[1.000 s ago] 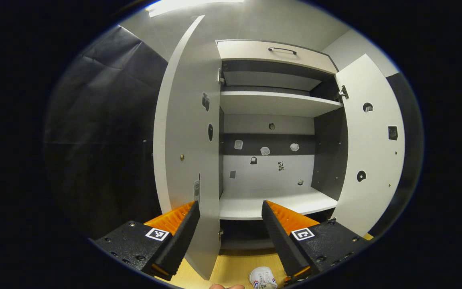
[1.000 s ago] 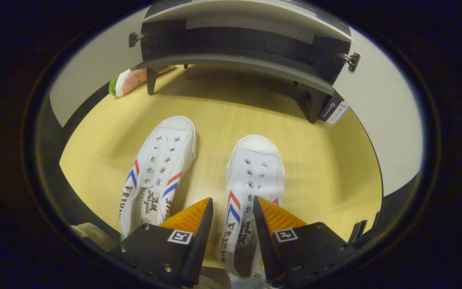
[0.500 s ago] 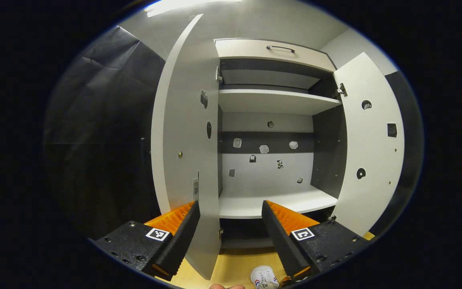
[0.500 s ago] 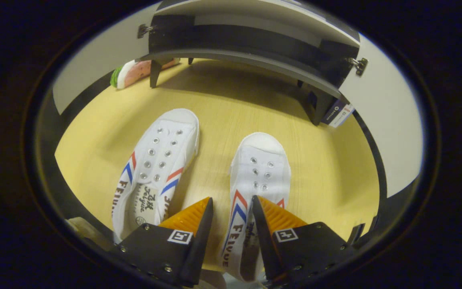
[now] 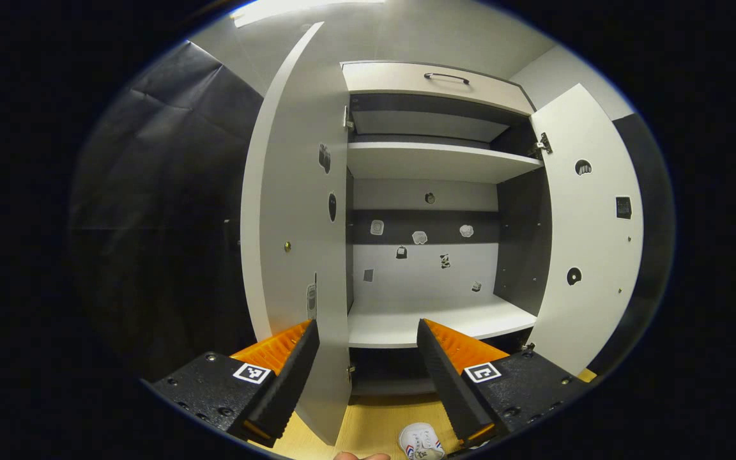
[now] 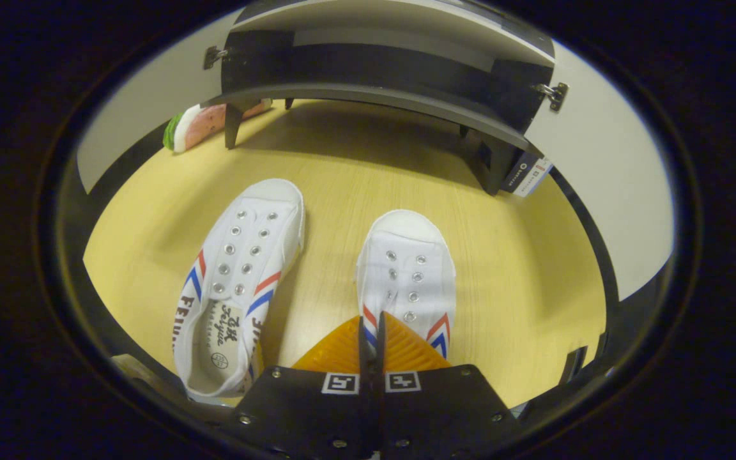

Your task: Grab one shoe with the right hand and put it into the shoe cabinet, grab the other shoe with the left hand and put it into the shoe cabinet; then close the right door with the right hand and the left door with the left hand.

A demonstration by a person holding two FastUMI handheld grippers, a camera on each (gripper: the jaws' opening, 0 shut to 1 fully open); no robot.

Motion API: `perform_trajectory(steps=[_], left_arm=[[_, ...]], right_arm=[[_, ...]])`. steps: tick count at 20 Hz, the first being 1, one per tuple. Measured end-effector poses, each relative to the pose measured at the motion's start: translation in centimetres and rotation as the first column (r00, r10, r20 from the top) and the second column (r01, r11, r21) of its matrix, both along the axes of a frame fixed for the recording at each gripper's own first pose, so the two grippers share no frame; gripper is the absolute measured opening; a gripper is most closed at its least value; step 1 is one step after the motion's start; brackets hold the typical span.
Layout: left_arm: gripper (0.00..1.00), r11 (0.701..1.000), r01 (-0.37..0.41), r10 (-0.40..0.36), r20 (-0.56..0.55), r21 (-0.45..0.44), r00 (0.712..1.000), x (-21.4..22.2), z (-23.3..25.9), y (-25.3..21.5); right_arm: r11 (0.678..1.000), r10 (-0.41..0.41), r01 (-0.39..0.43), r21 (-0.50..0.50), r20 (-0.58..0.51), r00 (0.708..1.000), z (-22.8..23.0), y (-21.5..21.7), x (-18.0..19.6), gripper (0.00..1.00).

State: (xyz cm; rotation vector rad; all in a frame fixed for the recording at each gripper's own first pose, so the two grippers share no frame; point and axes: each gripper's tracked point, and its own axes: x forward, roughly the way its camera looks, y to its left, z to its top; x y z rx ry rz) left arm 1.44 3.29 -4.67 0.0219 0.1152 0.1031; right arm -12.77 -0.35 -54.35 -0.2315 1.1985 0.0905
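Note:
Two white canvas shoes with red and blue stripes lie side by side on the yellow wooden floor, toes toward the shoe cabinet (image 6: 368, 96). My right gripper (image 6: 371, 317) is shut on the inner side wall of the right shoe (image 6: 406, 268), fingers nearly together. The left shoe (image 6: 240, 268) lies free beside it. In the left gripper view, my left gripper (image 5: 367, 322) is open and holds nothing, facing the cabinet. Both doors, left (image 5: 291, 211) and right (image 5: 588, 236), stand wide open. The bottom shelf (image 5: 393, 319) is bare. One shoe's toe (image 5: 420, 441) peeks in below.
A watermelon-slice shaped object (image 6: 195, 124) lies by the cabinet's left leg, and a small labelled box (image 6: 526, 174) by its right leg. A drawer with a handle (image 5: 448, 76) tops the cabinet. Black cloth (image 5: 163, 223) hangs to the left of the left door.
My right gripper's fingers closed from straddling the right shoe's inner side to pinching it. The left gripper barely moved.

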Motion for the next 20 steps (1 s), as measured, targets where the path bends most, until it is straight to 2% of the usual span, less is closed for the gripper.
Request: perform_trajectory(steps=[3, 6, 11, 15, 20], left_arm=[[0.94, 1.000, 0.003, -0.003, 0.002, -0.002, 1.000, 0.0, 0.0, 0.0], [0.94, 1.000, 0.007, -0.007, 0.003, -0.002, 1.000, 0.1, 0.0, -0.1], [0.95, 1.000, 0.015, -0.015, 0.000, -0.002, 1.000, 0.5, -0.2, -0.3], [0.94, 1.000, 0.014, -0.014, 0.003, -0.007, 1.000, 0.5, -0.1, -0.2], [0.94, 1.000, 0.018, -0.018, 0.009, -0.011, 1.000, 0.5, 0.0, -0.3]], right_arm=[[0.996, -0.072, 0.071, 0.047, 0.022, 0.997, 1.5, -0.4, 0.6, 0.00], [0.980, -0.149, 0.140, 0.142, 0.057, 0.987, 4.2, 0.0, 1.9, 0.01], [0.970, -0.160, 0.116, 0.215, 0.203, 0.966, 11.7, 1.1, 6.6, 0.00], [0.965, -0.159, 0.065, 0.255, 0.367, 0.917, 20.3, 2.3, 12.7, 0.00], [0.960, -0.135, -0.026, 0.278, 0.543, 0.829, 30.0, 4.3, 21.3, 0.00]])
